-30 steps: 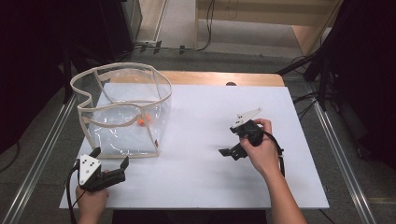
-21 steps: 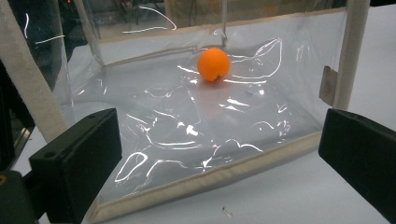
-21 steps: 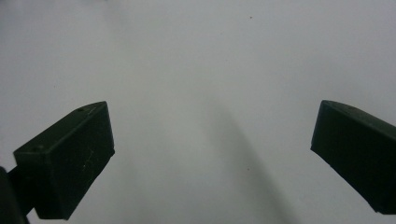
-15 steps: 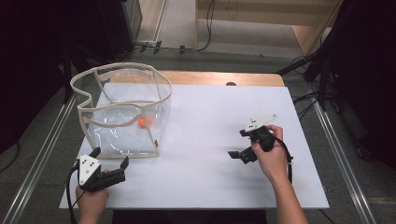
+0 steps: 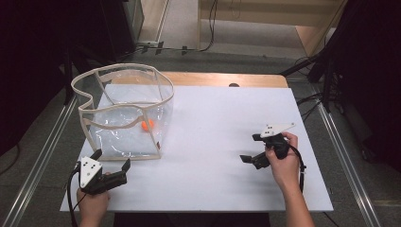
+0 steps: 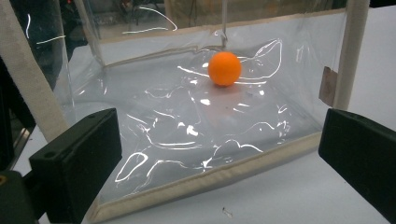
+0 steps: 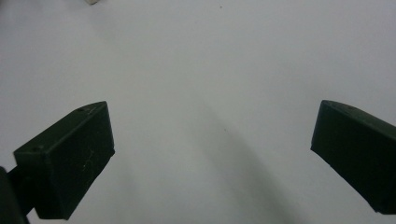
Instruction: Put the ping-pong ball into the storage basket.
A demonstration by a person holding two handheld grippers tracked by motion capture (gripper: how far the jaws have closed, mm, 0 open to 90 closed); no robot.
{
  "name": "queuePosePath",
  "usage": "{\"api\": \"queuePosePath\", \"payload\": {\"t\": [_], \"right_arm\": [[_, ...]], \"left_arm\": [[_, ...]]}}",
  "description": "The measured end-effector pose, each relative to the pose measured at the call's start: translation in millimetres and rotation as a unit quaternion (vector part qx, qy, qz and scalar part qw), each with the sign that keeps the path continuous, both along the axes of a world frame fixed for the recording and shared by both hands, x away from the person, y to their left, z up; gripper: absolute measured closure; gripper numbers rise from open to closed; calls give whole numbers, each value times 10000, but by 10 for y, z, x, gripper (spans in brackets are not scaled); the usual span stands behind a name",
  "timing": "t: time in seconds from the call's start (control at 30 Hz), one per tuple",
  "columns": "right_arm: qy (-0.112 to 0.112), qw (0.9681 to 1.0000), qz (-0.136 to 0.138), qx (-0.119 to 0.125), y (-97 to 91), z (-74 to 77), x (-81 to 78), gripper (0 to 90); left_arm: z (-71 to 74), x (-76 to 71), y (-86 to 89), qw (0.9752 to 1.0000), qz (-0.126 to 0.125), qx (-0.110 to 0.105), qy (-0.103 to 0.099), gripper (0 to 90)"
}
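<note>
Orange ball [image 5: 147,125] lies inside the clear bag [image 5: 124,116] from above, my left gripper [image 5: 111,162] just before it and my right gripper [image 5: 251,147] well apart. Along my left jaws, spread wide, the ball [image 6: 224,68] rests on the bag's floor [image 6: 196,126]. My right jaws gape over bare white table [image 7: 210,70].

Clear bag [image 5: 124,113] upright at left of white worktop [image 5: 213,118], orange ball [image 5: 147,125] inside. Left gripper [image 5: 112,161] just before it, jaws apart. Right gripper [image 5: 250,147] well apart, jaws spread.
</note>
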State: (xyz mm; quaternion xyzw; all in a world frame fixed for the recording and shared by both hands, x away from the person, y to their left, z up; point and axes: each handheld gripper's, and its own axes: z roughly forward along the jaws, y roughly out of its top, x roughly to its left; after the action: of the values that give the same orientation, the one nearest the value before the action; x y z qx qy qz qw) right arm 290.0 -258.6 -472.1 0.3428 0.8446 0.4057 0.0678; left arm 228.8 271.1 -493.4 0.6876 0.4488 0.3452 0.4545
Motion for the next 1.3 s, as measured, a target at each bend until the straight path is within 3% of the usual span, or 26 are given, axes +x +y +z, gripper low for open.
{"api": "queuePosePath", "payload": {"t": [0.37, 0.7, 0.83, 0.97, 1.3], "right_arm": [[-177, 9989, -302, 327, -279, -120, -184, 0], [-433, 9949, -503, 759, -512, -201, -347, 0], [-540, 9936, -544, 824, -582, -214, -435, 0], [-667, 9885, -658, 1187, -694, -245, -531, 0], [-1094, 9783, -992, 1454, -853, -254, -726, 0]], "left_arm": [[-2, -4, -5, 10000, 4, 2, -3, 0], [-2, -6, -4, 10000, 6, 12, -12, 0], [-1, -9, -2, 10000, -14, 19, -26, 0], [2, -12, 9, 10000, 4, -39, -44, 0], [3, -17, 6, 10000, 17, -30, -60, 0]]}}
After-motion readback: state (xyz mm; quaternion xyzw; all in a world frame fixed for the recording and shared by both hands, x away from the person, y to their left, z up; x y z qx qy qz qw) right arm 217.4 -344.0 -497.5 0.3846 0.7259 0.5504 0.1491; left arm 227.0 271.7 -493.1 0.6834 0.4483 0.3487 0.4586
